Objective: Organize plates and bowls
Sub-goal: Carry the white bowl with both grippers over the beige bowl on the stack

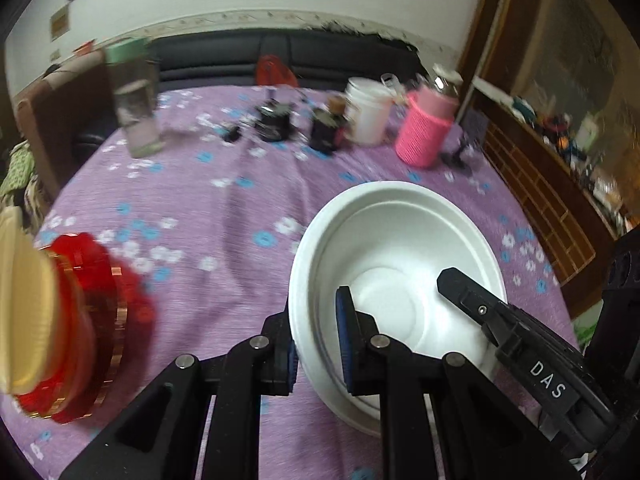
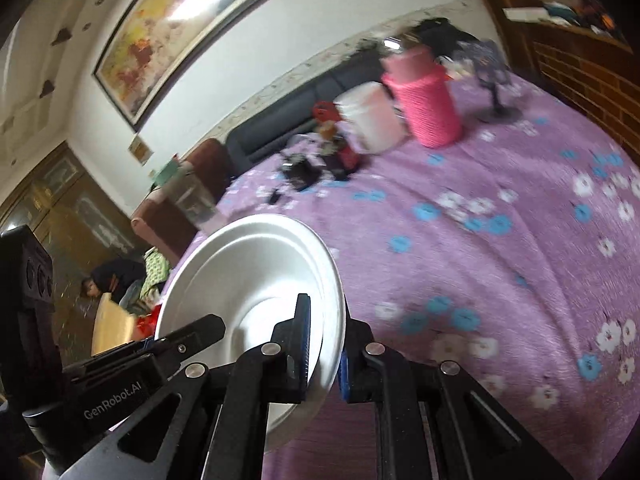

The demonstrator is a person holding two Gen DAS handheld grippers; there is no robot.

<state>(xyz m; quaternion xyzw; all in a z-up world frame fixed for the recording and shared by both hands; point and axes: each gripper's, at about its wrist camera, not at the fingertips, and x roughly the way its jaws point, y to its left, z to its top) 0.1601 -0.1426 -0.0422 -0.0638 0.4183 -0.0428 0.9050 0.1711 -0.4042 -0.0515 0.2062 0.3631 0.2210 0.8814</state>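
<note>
The left gripper (image 1: 318,344) is clamping the near wall of a white bowl (image 1: 400,240), one blue-padded finger outside the rim and the other finger (image 1: 346,336) inside, so the bowl is sitting directly ahead of the fingertips and spreading away to their right. The right gripper (image 2: 324,356) is pinching the same white bowl (image 2: 256,272) on its opposite edge, its left finger (image 2: 302,340) lying inside the bowl and its right finger hidden behind the wall; the bowl is tilting up and leftward from those fingers. In the left wrist view the right gripper's dark finger is reaching into the bowl from the right of the left fingers, and in the right wrist view the other gripper's black body is showing to the left of the fingers.

Beneath both grippers a purple flowered tablecloth (image 1: 224,208) is covering the table. Left of the left fingers a red plate (image 1: 100,320) is appearing with a cream plate (image 1: 24,300) against it; both are heavily blurred, so whether they are stacked or standing on edge is hard to say. Far beyond the fingertips a clear jar with a green lid (image 1: 134,96), a white tub (image 1: 368,110) and a pink knitted bottle (image 1: 424,132) are standing in a loose row, with small dark items (image 1: 276,120) between them. In the right wrist view the pink knitted bottle (image 2: 428,96) and white tub (image 2: 372,116) are standing ahead and slightly right of the fingers, and a framed painting (image 2: 180,32) is hanging on the wall beyond.
</note>
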